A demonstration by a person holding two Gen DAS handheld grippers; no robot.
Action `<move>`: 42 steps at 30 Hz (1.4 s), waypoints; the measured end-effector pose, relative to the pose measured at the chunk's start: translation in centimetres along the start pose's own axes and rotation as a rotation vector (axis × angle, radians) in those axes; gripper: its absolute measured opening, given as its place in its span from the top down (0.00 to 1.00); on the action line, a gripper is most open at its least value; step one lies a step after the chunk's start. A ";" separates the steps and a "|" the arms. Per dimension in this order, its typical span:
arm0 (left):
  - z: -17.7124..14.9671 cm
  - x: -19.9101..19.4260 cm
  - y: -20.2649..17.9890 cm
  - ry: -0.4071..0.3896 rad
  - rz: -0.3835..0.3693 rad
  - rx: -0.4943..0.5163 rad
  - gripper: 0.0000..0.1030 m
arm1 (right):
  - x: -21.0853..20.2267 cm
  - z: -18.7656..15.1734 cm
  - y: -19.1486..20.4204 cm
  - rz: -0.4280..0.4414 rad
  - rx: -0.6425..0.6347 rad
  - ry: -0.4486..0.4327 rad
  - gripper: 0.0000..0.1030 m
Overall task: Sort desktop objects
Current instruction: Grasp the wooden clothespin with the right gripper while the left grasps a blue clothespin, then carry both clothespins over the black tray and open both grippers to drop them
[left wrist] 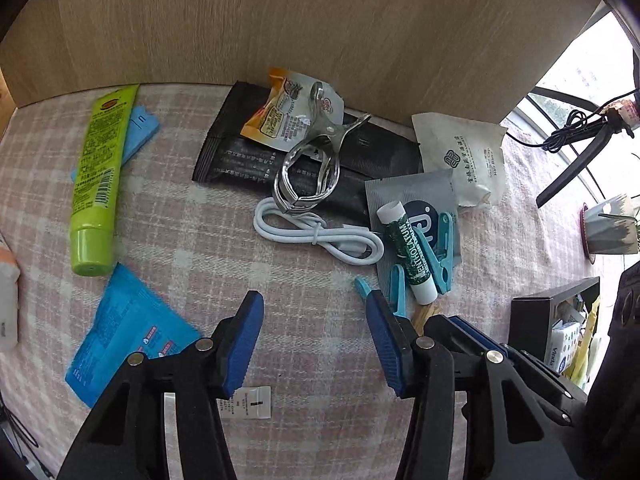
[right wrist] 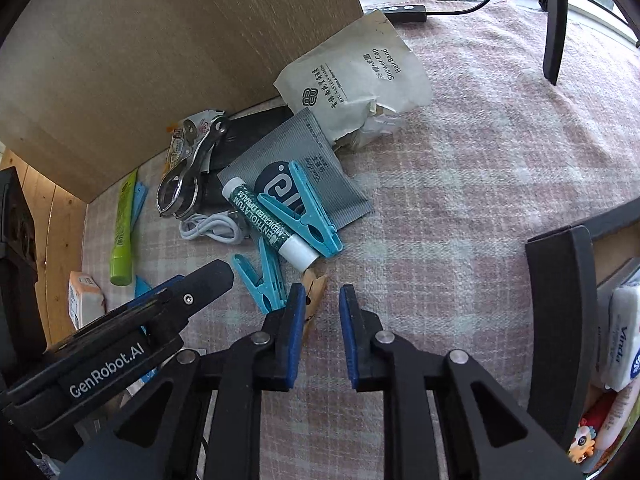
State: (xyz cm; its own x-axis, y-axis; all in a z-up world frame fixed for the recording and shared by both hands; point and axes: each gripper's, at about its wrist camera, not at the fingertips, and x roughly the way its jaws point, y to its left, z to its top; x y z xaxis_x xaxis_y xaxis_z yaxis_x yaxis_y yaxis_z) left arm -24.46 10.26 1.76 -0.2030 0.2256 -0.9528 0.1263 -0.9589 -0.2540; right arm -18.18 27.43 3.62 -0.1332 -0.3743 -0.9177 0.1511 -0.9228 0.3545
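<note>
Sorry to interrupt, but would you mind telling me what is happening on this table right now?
A person is sorting desk clutter with two handheld grippers. Both hang over the checked cloth, and neither holds anything. The right gripper has its fingers part closed beside a wooden clothespin, near the teal pegs and lip balm. The left gripper is open over bare cloth. A black box of sorted items stands to the right.

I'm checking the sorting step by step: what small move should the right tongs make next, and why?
Probably shift the right tongs slightly toward the wooden clothespin and close on it. The jaws stand partly open with only checked cloth between them; the clothespin lies just outside one finger, next to a blue clothespin. The storage box waits nearby.
</note>
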 end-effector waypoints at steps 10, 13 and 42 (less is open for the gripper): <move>-2.2 0.2 -0.6 0.011 -0.039 -0.006 0.52 | 0.1 0.3 0.1 0.061 0.045 0.020 0.82; -3.3 -0.4 -0.5 -0.007 -0.022 -0.004 0.52 | 0.3 0.0 1.2 0.018 -0.001 0.027 0.82; -7.2 -2.5 -4.7 0.007 0.026 0.053 0.80 | -2.1 -0.5 -1.7 0.044 0.026 0.045 0.87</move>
State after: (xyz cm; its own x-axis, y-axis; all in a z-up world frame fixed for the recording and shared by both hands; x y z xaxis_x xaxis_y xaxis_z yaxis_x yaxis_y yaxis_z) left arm -17.52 15.42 4.17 -0.1937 0.2012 -0.9602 0.0797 -0.9723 -0.2198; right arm -17.65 29.84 4.81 -0.0830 -0.4107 -0.9080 0.1305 -0.9078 0.3987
